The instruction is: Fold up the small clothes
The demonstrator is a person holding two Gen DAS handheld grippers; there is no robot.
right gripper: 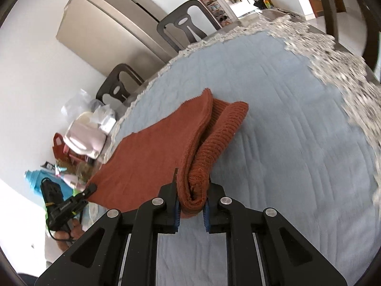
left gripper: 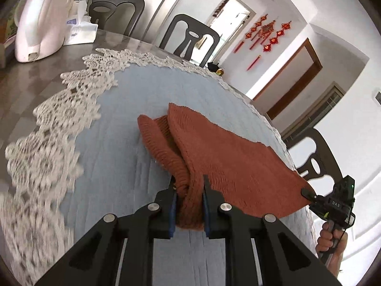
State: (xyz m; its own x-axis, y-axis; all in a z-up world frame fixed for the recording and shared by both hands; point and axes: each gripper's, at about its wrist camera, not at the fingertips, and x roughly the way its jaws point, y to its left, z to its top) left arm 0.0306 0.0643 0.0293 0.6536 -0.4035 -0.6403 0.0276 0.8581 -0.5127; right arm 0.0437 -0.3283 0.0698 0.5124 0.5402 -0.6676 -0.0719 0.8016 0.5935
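A rust-orange knitted garment (left gripper: 214, 152) hangs stretched between both grippers above the light blue cloth (left gripper: 123, 124) on the table. My left gripper (left gripper: 189, 186) is shut on one bunched corner, ribbed sleeve included. In that view the right gripper (left gripper: 309, 194) pinches the opposite corner, a hand below it. In the right wrist view my right gripper (right gripper: 191, 186) is shut on its bunched corner of the garment (right gripper: 152, 150), and the left gripper (right gripper: 89, 189) clamps the far corner at lower left. The far end with the sleeve cuffs (right gripper: 235, 112) still rests on the blue cloth (right gripper: 285, 131).
White lace trim (left gripper: 47, 128) borders the blue cloth. A white appliance (left gripper: 40, 21) and a tissue pack (left gripper: 81, 28) stand on the table's far left. Dark chairs (left gripper: 190, 38) surround the table. A fridge (right gripper: 114, 21) and cluttered bags (right gripper: 81, 133) lie beyond the edge.
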